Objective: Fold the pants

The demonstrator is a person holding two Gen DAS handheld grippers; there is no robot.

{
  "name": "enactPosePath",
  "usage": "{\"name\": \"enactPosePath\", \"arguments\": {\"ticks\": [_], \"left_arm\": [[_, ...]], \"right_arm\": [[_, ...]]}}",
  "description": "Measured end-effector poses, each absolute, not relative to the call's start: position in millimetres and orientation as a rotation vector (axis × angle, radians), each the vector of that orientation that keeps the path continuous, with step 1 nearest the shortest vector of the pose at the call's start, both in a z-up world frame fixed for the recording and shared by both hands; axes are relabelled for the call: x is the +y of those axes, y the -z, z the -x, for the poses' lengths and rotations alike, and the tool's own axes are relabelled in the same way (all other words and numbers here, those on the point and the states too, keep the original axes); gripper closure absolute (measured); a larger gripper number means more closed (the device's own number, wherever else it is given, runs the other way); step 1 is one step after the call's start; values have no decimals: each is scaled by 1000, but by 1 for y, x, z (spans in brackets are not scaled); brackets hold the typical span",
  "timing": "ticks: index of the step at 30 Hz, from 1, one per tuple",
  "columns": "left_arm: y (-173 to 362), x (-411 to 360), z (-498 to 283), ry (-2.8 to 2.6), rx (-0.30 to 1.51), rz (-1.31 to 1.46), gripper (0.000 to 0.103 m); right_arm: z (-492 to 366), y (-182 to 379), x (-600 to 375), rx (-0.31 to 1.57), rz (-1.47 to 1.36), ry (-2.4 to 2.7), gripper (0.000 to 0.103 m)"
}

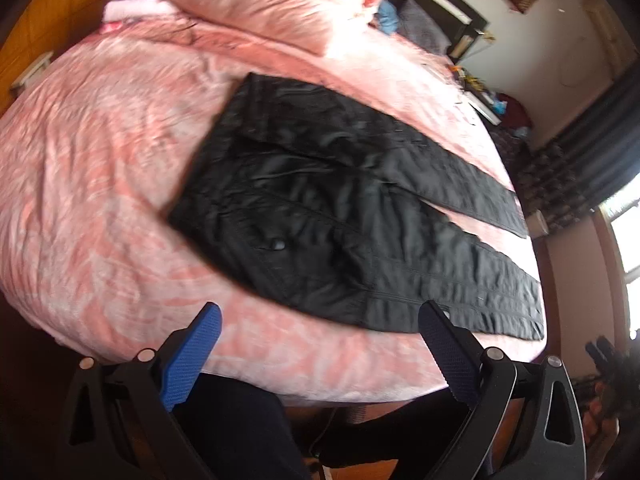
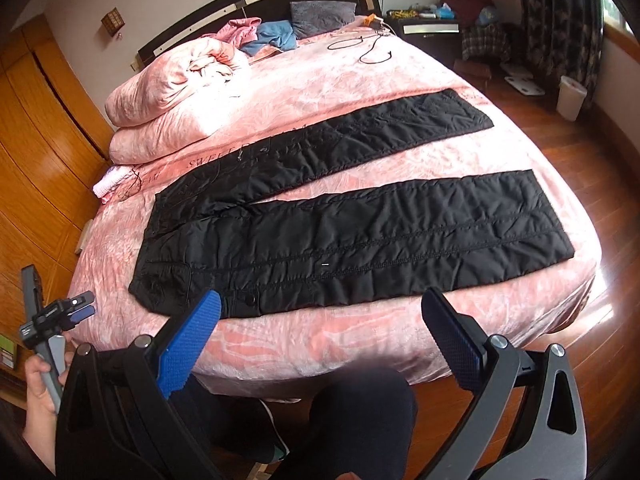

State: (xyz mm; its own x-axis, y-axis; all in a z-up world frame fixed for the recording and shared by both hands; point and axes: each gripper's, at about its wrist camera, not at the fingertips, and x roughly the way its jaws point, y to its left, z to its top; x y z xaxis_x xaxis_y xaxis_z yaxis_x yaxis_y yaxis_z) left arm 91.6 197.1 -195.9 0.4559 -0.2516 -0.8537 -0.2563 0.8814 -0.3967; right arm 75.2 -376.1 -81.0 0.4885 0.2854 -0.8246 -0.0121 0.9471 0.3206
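Black quilted pants (image 2: 320, 236) lie flat on the pink bed (image 2: 320, 344), waist at the left, both legs spread apart and running to the right. They also show in the left wrist view (image 1: 340, 220). My right gripper (image 2: 320, 308) is open and empty, held just off the bed's near edge, in front of the near leg. My left gripper (image 1: 320, 316) is open and empty, near the bed's edge by the waist end. The left gripper also shows in the right wrist view (image 2: 82, 306) at the lower left, held in a hand.
A rolled pink duvet (image 2: 168, 96) lies at the head of the bed, with clothes and a grey pillow (image 2: 320, 16) behind it. Cables (image 2: 360, 48) lie on the far bed. A wooden wardrobe (image 2: 36, 140) stands at the left. A white bin (image 2: 572, 96) stands on the wooden floor at the right.
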Motion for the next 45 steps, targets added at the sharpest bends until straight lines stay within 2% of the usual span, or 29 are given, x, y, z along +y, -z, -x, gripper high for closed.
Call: {"name": "enactPosePath", "arguments": {"ticks": [3, 6, 10, 15, 16, 17, 20, 24, 26, 28, 29, 32, 34, 37, 38, 39, 40, 41, 42, 45], "left_arm": [[234, 247, -114, 12, 1152, 755, 4], [263, 270, -134, -69, 1151, 758, 4], [315, 294, -155, -134, 1214, 931, 4], [343, 296, -175, -183, 1246, 970, 7], [342, 293, -176, -206, 1256, 945, 19], [341, 289, -178, -230, 1276, 906, 44], [334, 280, -179, -239, 1295, 856, 63], [327, 273, -180, -231, 1277, 811, 66], [330, 272, -181, -228, 1277, 811, 62], [335, 274, -180, -228, 1273, 833, 52], [337, 274, -181, -221, 1268, 841, 47], [334, 269, -181, -247, 1261, 796, 47], [333, 266, -180, -270, 1252, 780, 48], [331, 267, -176, -300, 1237, 789, 60], [332, 268, -174, -303, 1232, 800, 66], [331, 269, -172, -305, 1225, 807, 69], [331, 269, -171, -308, 1220, 809, 76], [330, 268, -169, -318, 1213, 809, 80], [329, 268, -167, -333, 1204, 808, 81], [320, 269, -164, -369, 1175, 813, 85]], "right_arm": [[-80, 115, -389, 1095, -431, -207, 3], [-84, 142, -397, 1129, -534, -210, 3], [-81, 159, -401, 1169, -541, -191, 3], [-82, 177, -413, 1195, -552, -161, 3], [-84, 183, -419, 1206, -566, -157, 3], [-86, 187, -424, 1214, -577, -151, 3], [-94, 199, -456, 1196, -663, -126, 3], [-104, 224, -536, 1132, -881, -52, 3], [-108, 238, -580, 1105, -987, 15, 4], [-113, 246, -618, 1072, -1007, 77, 16], [-114, 251, -636, 1074, -1005, 126, 32], [-117, 267, -678, 1039, -1095, 169, 33], [-123, 273, -696, 1027, -1098, 209, 27], [-132, 284, -711, 1009, -1133, 223, 27], [-136, 288, -714, 1013, -1137, 217, 31], [-139, 291, -715, 1014, -1137, 219, 42], [-141, 295, -715, 1017, -1136, 229, 48], [-142, 298, -714, 1026, -1130, 236, 67], [-143, 300, -712, 1035, -1125, 235, 79], [-142, 295, -702, 1025, -1115, 223, 85]]}}
